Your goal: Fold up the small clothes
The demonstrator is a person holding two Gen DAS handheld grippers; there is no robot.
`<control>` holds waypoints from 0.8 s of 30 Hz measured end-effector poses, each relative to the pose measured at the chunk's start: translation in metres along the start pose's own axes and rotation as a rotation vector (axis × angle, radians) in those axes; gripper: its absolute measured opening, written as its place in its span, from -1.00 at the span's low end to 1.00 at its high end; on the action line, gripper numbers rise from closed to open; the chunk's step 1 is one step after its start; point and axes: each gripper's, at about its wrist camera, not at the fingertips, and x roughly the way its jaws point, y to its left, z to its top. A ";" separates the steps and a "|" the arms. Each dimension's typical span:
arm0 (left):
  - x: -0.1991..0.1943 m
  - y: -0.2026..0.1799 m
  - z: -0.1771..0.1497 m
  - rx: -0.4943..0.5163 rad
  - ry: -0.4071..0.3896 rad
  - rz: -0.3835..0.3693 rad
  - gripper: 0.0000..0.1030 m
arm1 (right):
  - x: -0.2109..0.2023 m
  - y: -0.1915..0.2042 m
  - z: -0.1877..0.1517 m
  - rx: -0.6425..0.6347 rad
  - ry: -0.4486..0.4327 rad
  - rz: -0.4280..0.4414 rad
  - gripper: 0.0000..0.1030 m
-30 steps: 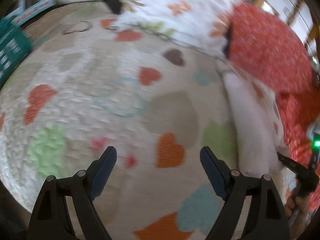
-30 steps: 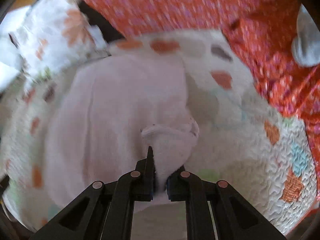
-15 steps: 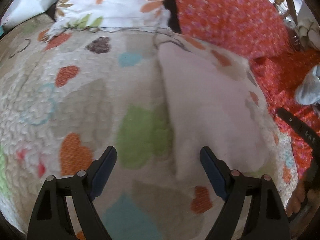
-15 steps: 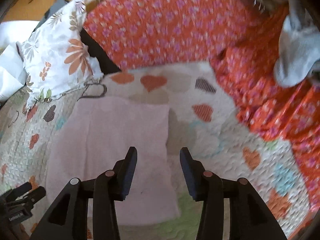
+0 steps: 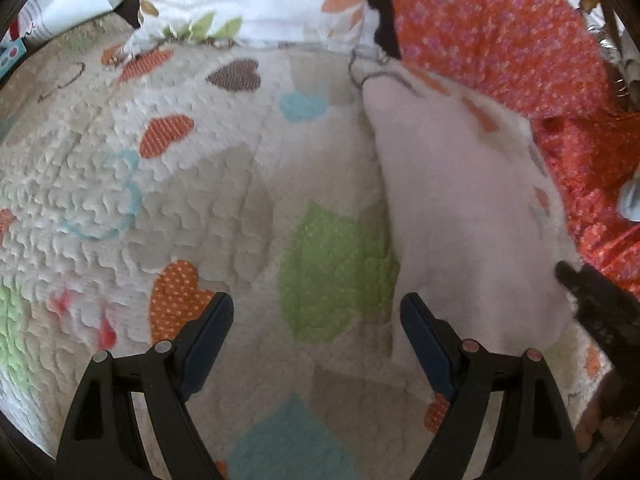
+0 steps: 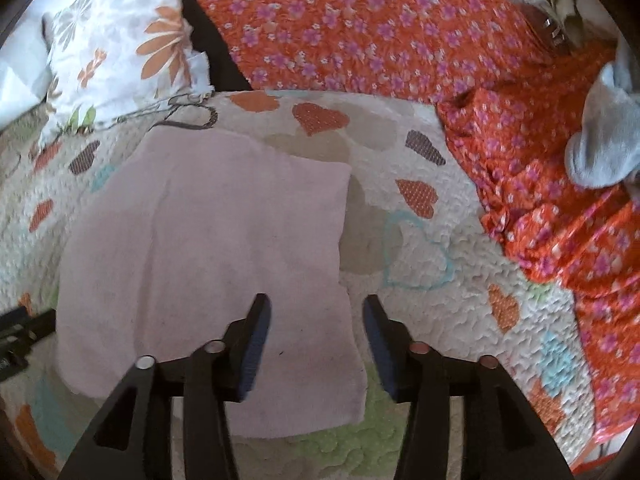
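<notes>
right gripper: jaws parted and opening, nothing pinched between them; a second ago they were clenched on a bunched edge of the pink cloth, so the piece has been let go; it hangs over the cloth's near right part, pads clear of the fabric
left gripper: jaws spread wide, empty; it hovers over bare quilt with the cloth's left edge just beside its right finger; a second ago its view held mostly quilt with the cloth at the far right, so it has swung toward the cloth
pink cloth: lies flat on the quilt in a rough rectangle, near edge toward the grippers, far edge close to the pillow; in the left wrist view it shows as a pale slab on the right; whether it is already doubled over cannot be told, no layered edge reads clearly
what changed: the lifted, gathered fabric is now spread and released
meaning for the task: one fold or a lay-down looks finished; a further fold probably needs both grippers on the near corners
quilt: heart-patterned, padded, under everything
floral pillow: far left, beyond the cloth
orange flowered fabric: far and right, well apart from the cloth
grey garment: on the orange fabric at far right, untouched, likely a later piece
</notes>
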 end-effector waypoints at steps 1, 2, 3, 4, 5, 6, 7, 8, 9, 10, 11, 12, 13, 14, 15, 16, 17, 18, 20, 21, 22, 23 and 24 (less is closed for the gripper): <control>-0.010 0.000 -0.001 0.005 -0.033 -0.004 0.64 | -0.001 0.003 -0.001 -0.015 0.001 -0.011 0.19; -0.019 0.001 -0.003 0.013 -0.074 0.005 0.64 | -0.002 0.005 -0.002 -0.021 0.000 -0.016 0.19; -0.029 0.000 -0.004 0.022 -0.117 0.020 0.64 | -0.003 0.005 -0.003 -0.023 -0.001 -0.019 0.19; -0.040 -0.002 -0.006 0.034 -0.165 0.037 0.64 | -0.006 0.004 -0.004 -0.016 -0.005 -0.023 0.19; -0.052 -0.003 -0.010 0.048 -0.220 0.061 0.64 | -0.008 0.003 -0.005 -0.008 -0.008 -0.026 0.19; -0.066 -0.004 -0.015 0.061 -0.282 0.095 0.64 | -0.010 0.001 -0.006 0.004 -0.011 -0.031 0.19; -0.080 -0.006 -0.020 0.073 -0.339 0.126 0.66 | -0.014 -0.003 -0.008 0.023 -0.014 -0.038 0.19; -0.090 -0.008 -0.024 0.081 -0.381 0.141 0.80 | -0.019 -0.006 -0.011 0.044 -0.016 -0.038 0.19; -0.099 -0.009 -0.028 0.087 -0.413 0.147 0.95 | -0.022 -0.008 -0.012 0.057 -0.018 -0.034 0.20; -0.111 -0.011 -0.033 0.093 -0.449 0.148 0.98 | -0.028 -0.012 -0.015 0.075 -0.023 -0.027 0.21; -0.118 -0.012 -0.035 0.098 -0.472 0.150 0.99 | -0.033 -0.014 -0.017 0.087 -0.029 -0.024 0.23; -0.130 -0.015 -0.042 0.114 -0.514 0.160 0.99 | -0.040 -0.017 -0.022 0.099 -0.042 -0.024 0.28; -0.141 -0.020 -0.048 0.137 -0.556 0.170 0.99 | -0.045 -0.019 -0.027 0.109 -0.052 -0.029 0.31; -0.151 -0.022 -0.056 0.157 -0.592 0.182 1.00 | -0.051 -0.022 -0.034 0.124 -0.059 -0.041 0.34; -0.158 -0.025 -0.062 0.168 -0.620 0.190 1.00 | -0.056 -0.024 -0.041 0.139 -0.061 -0.046 0.36; -0.162 -0.027 -0.069 0.175 -0.641 0.193 1.00 | -0.060 -0.026 -0.048 0.155 -0.057 -0.038 0.36; -0.169 -0.029 -0.081 0.177 -0.662 0.190 1.00 | -0.064 -0.028 -0.055 0.172 -0.052 -0.025 0.37; -0.171 -0.029 -0.089 0.175 -0.671 0.184 1.00 | -0.067 -0.030 -0.063 0.189 -0.047 -0.008 0.38; -0.170 -0.029 -0.106 0.178 -0.651 0.138 1.00 | -0.073 -0.033 -0.079 0.219 -0.034 0.020 0.39; -0.166 -0.029 -0.110 0.188 -0.617 0.104 1.00 | -0.075 -0.034 -0.087 0.229 -0.028 0.024 0.42; -0.160 -0.031 -0.113 0.203 -0.564 0.076 1.00 | -0.076 -0.035 -0.095 0.237 -0.020 0.025 0.43; -0.155 -0.033 -0.116 0.217 -0.521 0.072 1.00 | -0.076 -0.034 -0.101 0.241 -0.012 0.025 0.44; -0.150 -0.036 -0.117 0.235 -0.494 0.072 1.00 | -0.076 -0.034 -0.106 0.243 -0.003 0.027 0.44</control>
